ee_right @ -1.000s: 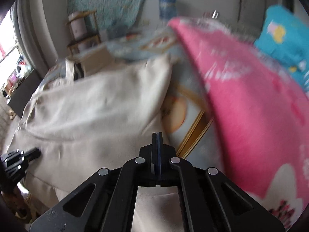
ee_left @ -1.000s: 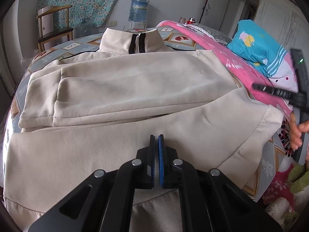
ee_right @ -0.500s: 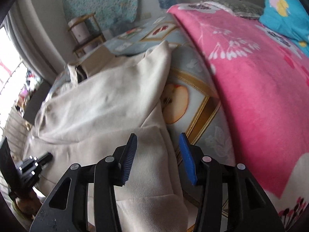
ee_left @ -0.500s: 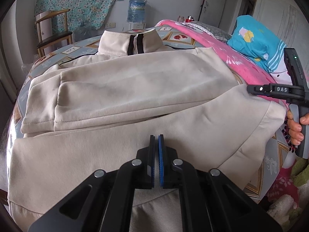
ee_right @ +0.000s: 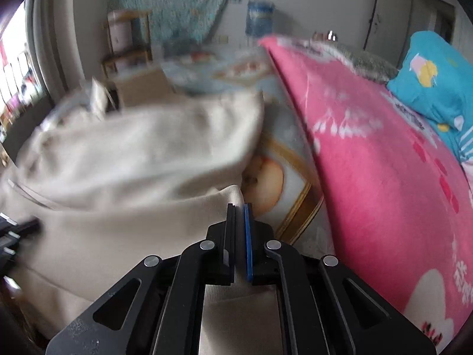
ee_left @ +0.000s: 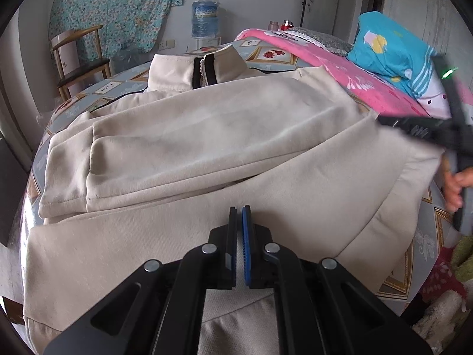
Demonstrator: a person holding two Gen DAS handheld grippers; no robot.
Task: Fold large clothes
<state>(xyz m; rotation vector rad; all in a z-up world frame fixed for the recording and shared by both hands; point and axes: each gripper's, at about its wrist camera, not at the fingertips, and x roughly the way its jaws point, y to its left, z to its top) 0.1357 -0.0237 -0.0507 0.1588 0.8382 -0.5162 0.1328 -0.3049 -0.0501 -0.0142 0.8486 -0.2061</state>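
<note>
Left gripper (ee_left: 239,236) pinching the near hem of the cream jacket (ee_left: 207,136), jaws closed on a fold of the cloth, blue pad just showing against the fabric. Right gripper (ee_right: 240,236) clamping the jacket's hem corner at the right side, jaws shut on the cloth with the fabric running up between them. Also showing in the left view as a blurred black tool at the right edge, with a hand (ee_left: 455,185) gripping its handle.

Lying spread across the bed (ee_left: 275,56), collar and zip toward the far side, both sleeves folded in across the chest. Resting on a patterned sheet with fruit pictures in gold frames. Bordering, along the right, a pink blanket (ee_right: 384,177), with a turquoise pillow (ee_left: 390,53) sitting on top of it near the wall.

Standing beyond the bed: a wooden chair (ee_left: 79,65) at the left, a water bottle (ee_left: 204,19) against the far wall, and a flowered cloth (ee_left: 115,6) hanging behind them. Blurring heavily in the right view.
</note>
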